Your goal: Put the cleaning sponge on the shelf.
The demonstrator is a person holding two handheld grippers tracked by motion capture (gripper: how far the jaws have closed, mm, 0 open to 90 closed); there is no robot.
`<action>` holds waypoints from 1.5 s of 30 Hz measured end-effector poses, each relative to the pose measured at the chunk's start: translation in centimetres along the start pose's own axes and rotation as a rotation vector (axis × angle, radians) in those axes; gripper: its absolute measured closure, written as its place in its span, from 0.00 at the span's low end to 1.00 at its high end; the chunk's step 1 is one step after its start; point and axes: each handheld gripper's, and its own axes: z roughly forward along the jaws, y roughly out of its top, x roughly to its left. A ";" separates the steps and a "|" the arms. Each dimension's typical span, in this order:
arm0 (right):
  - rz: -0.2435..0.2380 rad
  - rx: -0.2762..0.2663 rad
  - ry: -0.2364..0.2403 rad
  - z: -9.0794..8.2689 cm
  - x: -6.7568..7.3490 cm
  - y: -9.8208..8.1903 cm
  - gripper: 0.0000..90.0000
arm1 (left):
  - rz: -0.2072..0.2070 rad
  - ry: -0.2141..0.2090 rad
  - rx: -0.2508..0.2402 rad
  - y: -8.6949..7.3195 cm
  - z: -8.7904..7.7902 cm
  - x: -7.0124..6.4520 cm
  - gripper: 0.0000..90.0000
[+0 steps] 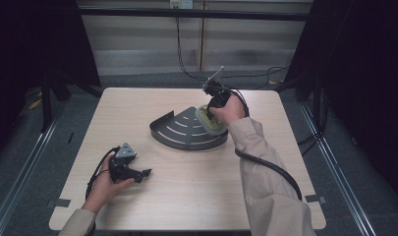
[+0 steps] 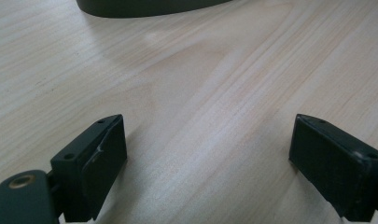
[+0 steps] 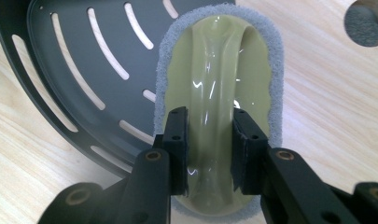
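- Nearest to the person, the left gripper (image 1: 146, 173) sat low over the wooden table (image 1: 186, 196), held in the left hand (image 1: 105, 184), with its cable looping off to the side.
- In the left gripper view its two black jaws stood wide apart, nothing between them, just bare wood grain. So that one was open and empty.
- Ahead of those jaws, well apart from them, you could catch the curved dark rim of the tray (image 2: 149, 7) at the top of that view.
- That tray (image 1: 179, 129) was a dark quarter-round thing with curved slots cut in its floor, lying flat mid-table, between the two grippers in the high view.
- Farther out, the right gripper (image 3: 209, 154) was clamped on a scrubber (image 3: 219, 84): a pale olive glossy plastic body with a raised handle ridge, and a grey fuzzy pad showing around its edge.
- Both jaws pressed against the sides of that ridge, one on each side, so it was closed on the scrubber and gripping it.
- From that gripper's own view, the scrubber stretched out ahead of the jaws, with its left part over the tray floor and its right part over the bare table.
- In the high view the scrubber (image 1: 208, 120) showed just below the right hand (image 1: 228, 110), at the tray's right corner. Couldn't tell whether it rested on the tray or hung just above it.
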 end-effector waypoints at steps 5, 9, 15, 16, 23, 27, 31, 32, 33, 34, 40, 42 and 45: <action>-0.004 0.004 0.006 0.7 0.0 -0.1 0.79 | 0.000 0.003 0.000 0.0 0.0 0.0 0.12; -0.011 0.013 0.015 1.3 0.2 0.0 0.79 | 0.000 0.004 0.002 0.0 0.0 0.0 0.12; -0.019 0.016 0.026 1.8 0.7 0.0 0.79 | -0.001 0.004 0.002 0.0 0.0 0.0 0.12; -0.021 0.015 0.027 1.9 0.8 0.1 0.79 | -0.001 0.004 0.002 0.0 0.0 0.0 0.12; -0.030 0.020 0.032 2.4 1.0 0.2 0.79 | -0.001 0.002 0.000 0.0 0.0 0.0 0.12; -0.036 0.019 0.032 2.9 1.0 0.1 0.79 | -0.001 0.002 0.000 0.0 0.0 0.0 0.12; -0.043 0.025 0.033 3.5 0.9 0.0 0.79 | -0.001 0.002 0.000 0.0 0.0 0.0 0.12; -0.043 0.025 0.033 3.5 0.9 0.0 0.79 | -0.001 0.002 0.000 0.0 0.0 0.0 0.12; -0.050 0.031 0.030 3.8 1.0 -0.1 0.79 | -0.001 0.002 0.000 0.0 0.0 0.0 0.12; -0.050 0.031 0.030 3.8 1.0 -0.1 0.79 | -0.001 0.002 0.000 0.0 0.0 0.0 0.12; -0.072 0.027 0.024 4.0 0.9 -0.2 0.79 | 0.000 0.002 0.000 0.0 0.0 0.0 0.12; -0.080 0.031 0.022 4.0 0.9 -0.3 0.79 | 0.000 0.002 0.000 0.0 0.0 0.0 0.12; -0.087 0.032 0.017 4.3 0.9 -0.4 0.79 | 0.000 0.002 0.001 0.0 0.0 0.0 0.12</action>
